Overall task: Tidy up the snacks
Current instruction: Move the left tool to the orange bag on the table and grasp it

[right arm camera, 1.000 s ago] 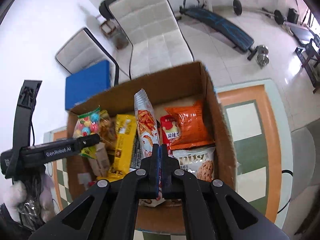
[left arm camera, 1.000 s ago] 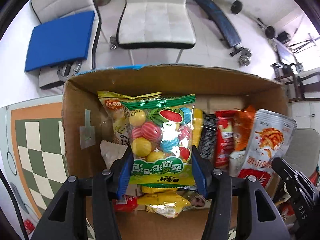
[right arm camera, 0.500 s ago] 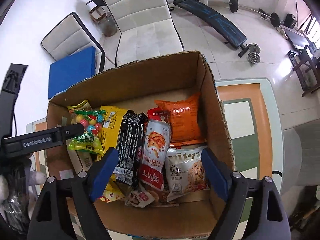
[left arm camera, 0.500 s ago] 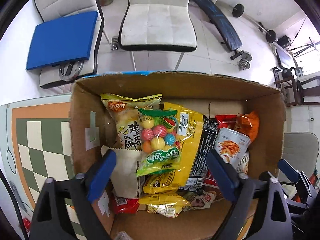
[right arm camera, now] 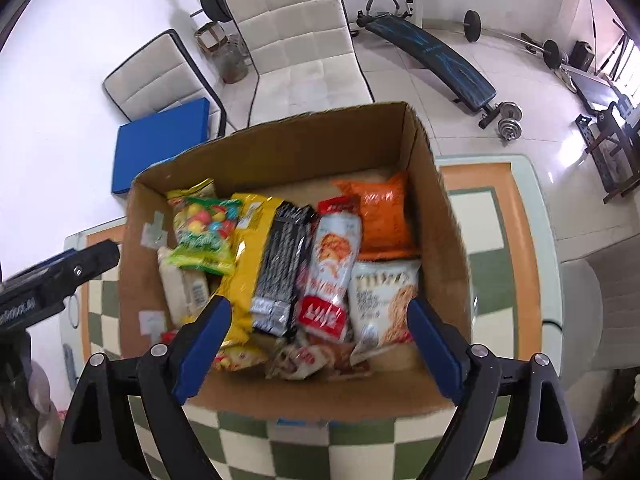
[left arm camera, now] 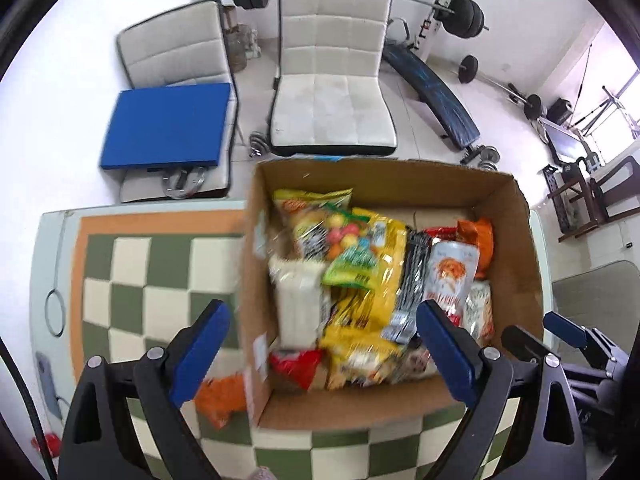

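Both tools are released and grasp nothing. Left tool [left arm camera: 322, 338] has its blue pads spread wide, above the left wall of the cardboard box [left arm camera: 400, 178]. Right tool [right arm camera: 320, 340] has its pads equally spread, above the box's near wall.

The box stands on the checkered desk [left arm camera: 160, 272], toward its far right area. All snacks listed below lie inside the box.

Contents, left to right in the right wrist view:
- white packet [right arm camera: 180, 292], against the left wall;
- gumball bag [right arm camera: 204, 234] with a green label, lying on top of the white packet and the yellow bag;
- yellow bag [right arm camera: 250, 252];
- black bar pack [right arm camera: 284, 264], overlapping the yellow bag;
- white-and-red pouch [right arm camera: 330, 272];
- orange bag [right arm camera: 382, 220], near the far right corner;
- cookie bag [right arm camera: 386, 300], near the right wall, touching the orange bag.

An orange packet [left arm camera: 218, 398] lies on the desk outside the box, just beside its left wall. The pictures are motion-blurred.
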`<state>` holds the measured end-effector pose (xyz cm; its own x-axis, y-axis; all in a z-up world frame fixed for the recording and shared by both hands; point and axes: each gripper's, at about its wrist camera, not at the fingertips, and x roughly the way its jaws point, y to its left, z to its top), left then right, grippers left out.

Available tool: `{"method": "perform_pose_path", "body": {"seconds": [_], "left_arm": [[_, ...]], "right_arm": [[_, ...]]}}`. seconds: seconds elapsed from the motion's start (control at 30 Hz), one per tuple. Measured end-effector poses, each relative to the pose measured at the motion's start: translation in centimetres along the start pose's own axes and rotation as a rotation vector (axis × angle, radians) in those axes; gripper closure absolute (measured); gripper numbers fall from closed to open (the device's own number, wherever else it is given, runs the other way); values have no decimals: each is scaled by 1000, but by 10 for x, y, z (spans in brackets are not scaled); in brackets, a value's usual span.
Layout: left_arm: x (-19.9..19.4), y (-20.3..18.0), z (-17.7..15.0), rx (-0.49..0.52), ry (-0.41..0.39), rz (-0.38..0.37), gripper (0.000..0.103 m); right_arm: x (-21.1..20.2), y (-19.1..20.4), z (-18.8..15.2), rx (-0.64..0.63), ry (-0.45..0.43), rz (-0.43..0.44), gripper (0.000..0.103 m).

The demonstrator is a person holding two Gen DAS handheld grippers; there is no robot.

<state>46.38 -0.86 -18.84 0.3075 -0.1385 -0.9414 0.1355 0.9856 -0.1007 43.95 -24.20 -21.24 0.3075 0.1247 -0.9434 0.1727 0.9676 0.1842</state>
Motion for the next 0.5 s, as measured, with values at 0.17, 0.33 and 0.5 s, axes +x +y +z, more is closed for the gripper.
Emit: {"method": "perform_pose_path", "body": {"seconds": [0.17, 0.33, 0.5], "left_arm": [[-23, 23, -49, -36, -31, 69, 7], [-24, 55, -97, -108, 4, 131, 7], [7, 83, -133, -151, 97, 138, 7]], "right_arm": [[-10, 14, -35, -13, 4, 32, 11], [-10, 26, -60, -39, 20, 32, 11], [-1, 35, -72, -49, 50, 33, 11]]}}
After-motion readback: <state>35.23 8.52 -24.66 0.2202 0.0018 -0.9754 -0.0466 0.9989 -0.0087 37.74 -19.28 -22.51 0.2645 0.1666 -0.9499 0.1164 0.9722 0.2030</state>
